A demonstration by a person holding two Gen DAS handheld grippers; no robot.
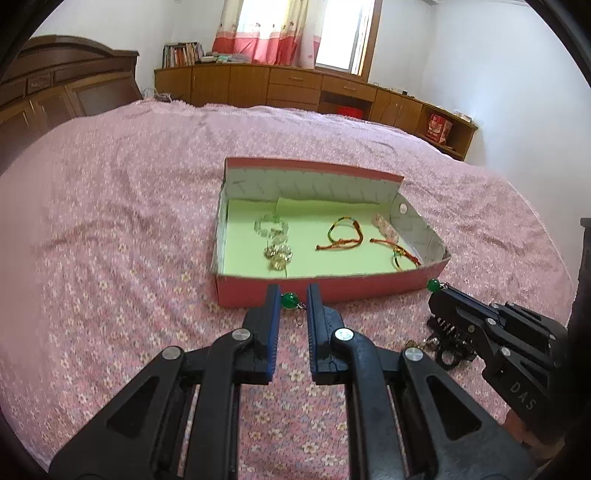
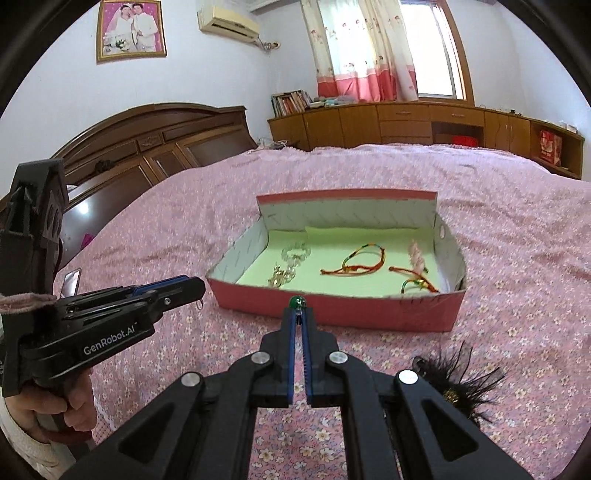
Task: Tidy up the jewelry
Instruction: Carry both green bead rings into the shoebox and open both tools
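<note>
green bead earring [image 2: 297,302] pinched in right gripper [image 2: 298,314]; left gripper [image 1: 293,295] spread wide around another green bead earring [image 1: 289,300], by red box [image 1: 332,288].

The red box [image 2: 334,312] wall stands just ahead of both grippers; its green floor [image 2: 365,258] holds jewelry, bare between pieces.

Daylight is coming through a curtained window [image 2: 428,48] onto white walls. Wooden cabinets [image 2: 406,123] are lining the far wall beyond a pink bedspread [image 1: 129,192]; a portrait [image 2: 131,29] is hanging above the headboard [image 2: 155,140].
</note>
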